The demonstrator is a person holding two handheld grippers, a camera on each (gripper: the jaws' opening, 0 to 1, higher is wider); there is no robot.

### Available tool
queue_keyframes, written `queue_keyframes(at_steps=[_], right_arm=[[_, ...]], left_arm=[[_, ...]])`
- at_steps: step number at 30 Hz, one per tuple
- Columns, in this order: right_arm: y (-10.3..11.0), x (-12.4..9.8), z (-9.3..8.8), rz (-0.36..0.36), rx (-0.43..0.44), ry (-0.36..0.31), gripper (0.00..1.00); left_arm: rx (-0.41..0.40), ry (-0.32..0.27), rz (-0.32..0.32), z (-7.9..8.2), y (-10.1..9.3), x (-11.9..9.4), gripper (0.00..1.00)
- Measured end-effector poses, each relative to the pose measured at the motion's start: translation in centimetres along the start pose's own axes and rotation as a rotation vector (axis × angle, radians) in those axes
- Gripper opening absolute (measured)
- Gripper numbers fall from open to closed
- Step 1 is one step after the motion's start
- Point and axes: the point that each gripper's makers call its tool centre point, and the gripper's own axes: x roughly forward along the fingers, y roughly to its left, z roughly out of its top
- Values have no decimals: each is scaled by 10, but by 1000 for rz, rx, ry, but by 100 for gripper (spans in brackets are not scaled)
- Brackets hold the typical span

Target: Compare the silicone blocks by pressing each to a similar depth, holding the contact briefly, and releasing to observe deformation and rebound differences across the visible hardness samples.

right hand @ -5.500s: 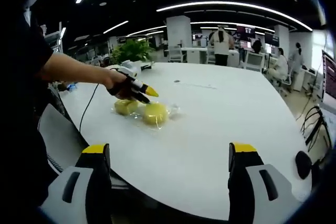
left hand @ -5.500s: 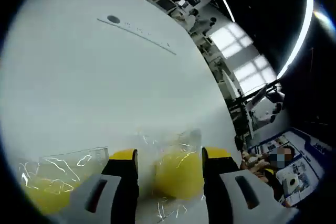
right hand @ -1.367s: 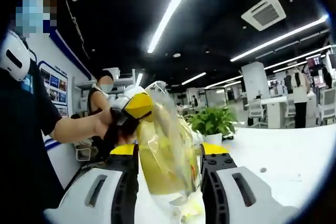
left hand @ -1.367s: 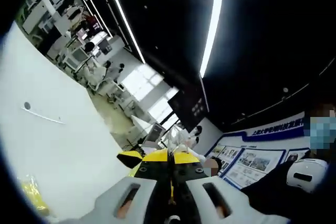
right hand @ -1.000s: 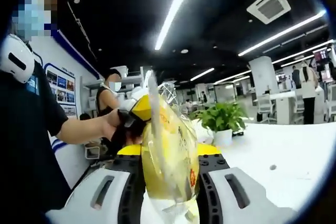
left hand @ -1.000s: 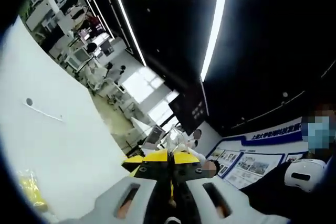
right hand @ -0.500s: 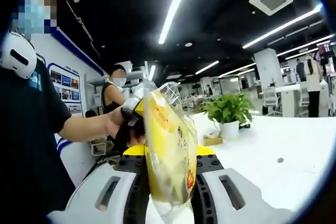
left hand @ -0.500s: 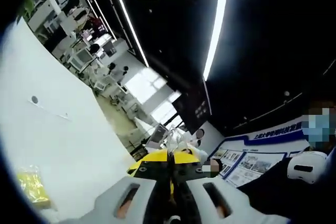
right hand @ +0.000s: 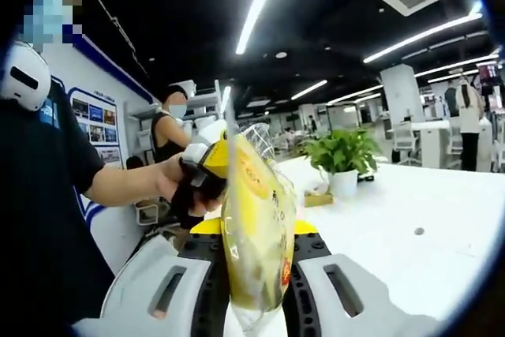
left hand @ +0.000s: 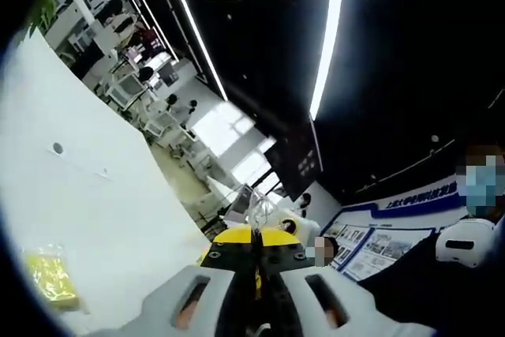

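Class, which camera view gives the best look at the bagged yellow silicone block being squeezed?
The right gripper view: the bagged yellow block stands large and central, pinched between the right gripper jaws. The left gripper view gives just a glimpse of clear wrapping above the left gripper.

both views tilted upward, table [left hand: 71,195] shared

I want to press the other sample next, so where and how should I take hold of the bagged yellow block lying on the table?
Probably grip across the yellow block itself, from above, jaws straddling its sides: it lies flat on the white table, and the loose clear bag would likely slip if pinched alone.
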Motion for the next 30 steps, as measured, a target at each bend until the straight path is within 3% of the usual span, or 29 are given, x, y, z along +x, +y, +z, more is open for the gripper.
queue_keyframes(at_steps=[18,30], right_arm=[[4,-3,-1,-8,-45,38,13],[3,-8,-2,-10,65,24,17]], left_arm=[[29,3,1,-1,-1,0,0],[1,4,6,-4,-2,4,0]])
